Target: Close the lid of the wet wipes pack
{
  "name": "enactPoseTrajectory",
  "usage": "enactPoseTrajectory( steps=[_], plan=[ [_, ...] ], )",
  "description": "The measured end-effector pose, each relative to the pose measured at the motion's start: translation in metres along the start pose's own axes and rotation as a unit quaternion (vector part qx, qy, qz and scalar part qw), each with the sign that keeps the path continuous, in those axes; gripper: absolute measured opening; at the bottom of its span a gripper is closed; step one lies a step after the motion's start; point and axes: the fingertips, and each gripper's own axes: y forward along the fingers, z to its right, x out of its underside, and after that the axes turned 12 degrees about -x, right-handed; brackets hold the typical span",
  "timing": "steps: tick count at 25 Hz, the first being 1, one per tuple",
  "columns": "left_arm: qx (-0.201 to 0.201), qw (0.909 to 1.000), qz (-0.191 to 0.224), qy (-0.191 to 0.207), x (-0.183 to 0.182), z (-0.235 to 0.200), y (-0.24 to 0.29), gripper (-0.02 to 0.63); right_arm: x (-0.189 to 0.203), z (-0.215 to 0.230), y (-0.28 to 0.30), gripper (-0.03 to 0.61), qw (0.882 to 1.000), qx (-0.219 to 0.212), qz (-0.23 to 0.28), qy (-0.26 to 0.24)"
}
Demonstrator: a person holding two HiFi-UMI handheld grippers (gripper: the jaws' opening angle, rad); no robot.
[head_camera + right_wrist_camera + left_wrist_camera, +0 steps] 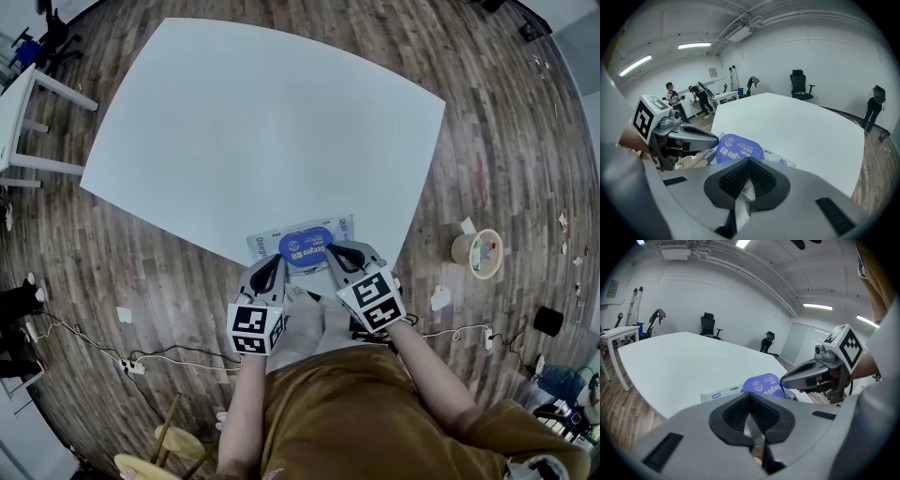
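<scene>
Head view: wet wipes pack (265, 241) lies at the bench's (234, 122) near edge, blue lid (306, 247) flat. The left hand-held gripper (273, 267) and right hand-held gripper (339, 253) flank the lid. Left gripper view — jaws pressed together, pack just beyond. Right gripper view — jaws pressed together, thin pale sliver between the pads.

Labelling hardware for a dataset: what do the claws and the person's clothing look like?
The left claw and right claw are grey plastic with black ribbed pads; each carries a white cube with black square markers. The person wears a brown top.
</scene>
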Motion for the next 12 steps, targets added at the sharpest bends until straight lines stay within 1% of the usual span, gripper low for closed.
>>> enactPoseTrajectory(
  steps=[2, 9, 12],
  plan=[
    [0.001, 1.0, -0.001, 0.0, -0.0004, -0.0011, 0.0027, -0.008, -0.0022, 0.0031, 0.0025, 0.006, 1.0, 0.002, 0.005, -0.002],
    [0.005, 1.0, -0.008, 0.0, 0.0014, -0.0037, 0.0077, -0.008, 0.0006, 0.0052, 0.0076, 0.006, 1.0, 0.0, -0.011, 0.004],
    [0.005, 1.0, -0.005, 0.001, -0.0003, -0.0043, 0.0087, -0.008, 0.0018, 0.0066, 0.009, 0.006, 1.0, 0.003, -0.013, 0.006]
  ],
)
